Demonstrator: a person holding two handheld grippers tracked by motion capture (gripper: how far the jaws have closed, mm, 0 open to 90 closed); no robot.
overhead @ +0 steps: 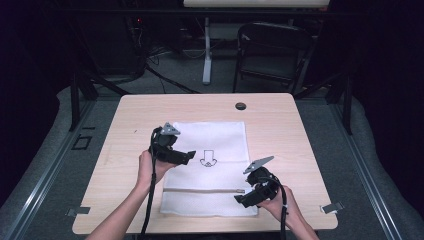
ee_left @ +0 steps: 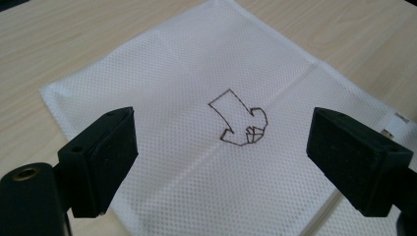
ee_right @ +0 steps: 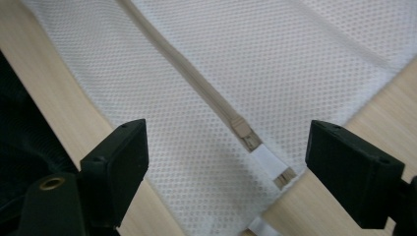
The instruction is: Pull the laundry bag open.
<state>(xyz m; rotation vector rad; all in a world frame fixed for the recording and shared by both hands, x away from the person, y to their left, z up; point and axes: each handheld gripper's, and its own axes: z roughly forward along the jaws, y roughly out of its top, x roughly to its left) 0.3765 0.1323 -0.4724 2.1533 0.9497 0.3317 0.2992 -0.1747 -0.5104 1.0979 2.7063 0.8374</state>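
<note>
1. Nearest the person, one right gripper point(overhead: 243, 197) hangs over the near right corner of the single white mesh bag point(overhead: 220, 137). Its two jaws stand wide apart and released, nothing between the pads.
2. In the right gripper view, one zipper slider point(ee_right: 241, 129) sits on the bag between those jaws, close to the zipper's end at the bag's edge. One zipper line point(overhead: 200, 190) runs across the bag's near part.
3. The bag lies flat on the middle of the one wooden table point(overhead: 125, 125), its near edge close to the table's near edge.
4. Farther in, one left gripper point(overhead: 189, 156) hovers above the bag's left side. Its two jaws are also spread and let go, holding nothing.
5. One small black line drawing point(overhead: 208, 159) marks the bag's middle; in the left gripper view it shows between the jaws.
6. One dark round cap point(overhead: 241, 106) sits in the table's far part.
7. Beyond the table stands one folding chair point(overhead: 272, 50).
</note>
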